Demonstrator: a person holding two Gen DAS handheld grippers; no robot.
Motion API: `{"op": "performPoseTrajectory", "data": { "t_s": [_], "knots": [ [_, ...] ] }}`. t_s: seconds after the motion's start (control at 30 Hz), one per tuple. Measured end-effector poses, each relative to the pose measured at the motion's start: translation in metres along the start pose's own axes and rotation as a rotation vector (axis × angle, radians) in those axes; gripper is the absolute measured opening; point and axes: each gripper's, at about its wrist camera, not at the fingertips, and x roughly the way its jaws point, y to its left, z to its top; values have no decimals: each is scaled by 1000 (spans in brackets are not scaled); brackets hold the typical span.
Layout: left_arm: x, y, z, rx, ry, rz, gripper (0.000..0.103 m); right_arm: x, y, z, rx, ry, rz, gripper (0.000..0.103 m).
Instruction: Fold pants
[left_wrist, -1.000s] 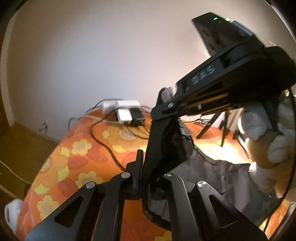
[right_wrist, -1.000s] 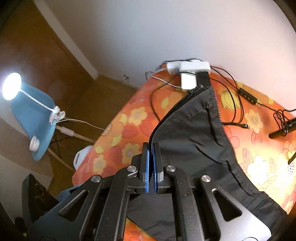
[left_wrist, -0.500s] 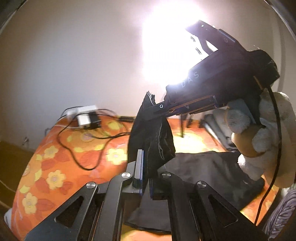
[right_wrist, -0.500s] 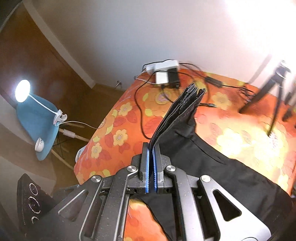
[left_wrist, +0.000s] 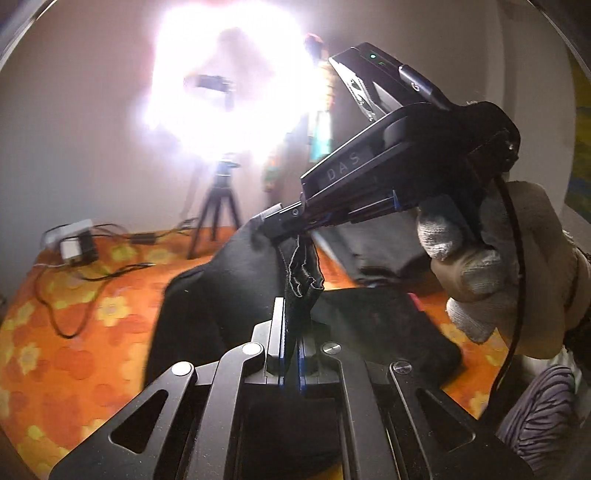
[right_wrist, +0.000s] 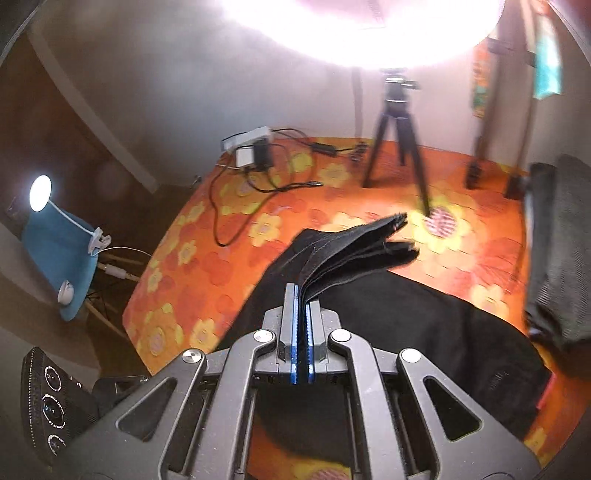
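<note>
The black pants hang over the orange flowered bed cover. My left gripper is shut on a bunched edge of the pants. In the left wrist view my right gripper is up and right of centre, shut on the same cloth, held by a gloved hand. In the right wrist view my right gripper is shut on several stacked layers of the pants' edge. The rest of the pants lies on the bed cover below.
A white power strip with chargers and black cables lies at the far end of the bed. A black tripod stands under a bright lamp. Dark folded cloth lies at the right. A blue chair with a clip lamp stands left of the bed.
Both grippers have swung to the right with the pants in them. The tripod and bright lamp have come into view. The held edge now points lower, toward the bed.
</note>
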Motion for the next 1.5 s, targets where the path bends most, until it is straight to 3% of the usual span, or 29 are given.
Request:
{"op": "performPoseTrajectory", "data": {
  "t_s": [0.27, 0.53, 0.6, 0.73, 0.83, 0.97, 1.1, 1.17, 1.2, 1.23, 1.33, 1.4, 1.5],
  "knots": [
    [38, -69, -16, 43, 49, -129, 3, -40, -69, -40, 60, -15, -73, 4],
    [85, -105, -50, 23, 206, -225, 4, -43, -151, -99, 171, 0, -150, 4],
    [88, -106, -53, 26, 235, -231, 11, -37, -166, -110, 194, 9, -166, 4],
    [80, -99, -56, 21, 279, -215, 24, -27, -187, -128, 235, 16, -158, 4],
    [56, -78, -55, 16, 268, -177, 34, -23, -192, -137, 221, 38, -175, 4],
    [44, -33, -56, -19, 254, -75, 35, -27, -195, -147, 196, 39, -175, 4],
    [71, 4, -73, -65, 354, 36, 35, -18, -210, -158, 240, 55, -147, 4],
    [87, 15, -84, -109, 413, 41, 35, -19, -213, -159, 242, 51, -118, 4],
    [90, 15, -90, -113, 435, 41, 35, -22, -216, -159, 261, 49, -62, 5],
    [92, 16, -92, -108, 445, 43, 35, -24, -222, -159, 294, 48, -2, 11],
    [94, 9, -93, -66, 446, 50, 35, -30, -236, -159, 356, 25, 52, 53],
    [94, 8, -92, -65, 442, 46, 35, -27, -246, -157, 387, 21, 46, 54],
    [97, 10, -92, -72, 441, 51, 35, -13, -261, -153, 462, 39, 107, 54]
  ]
}}
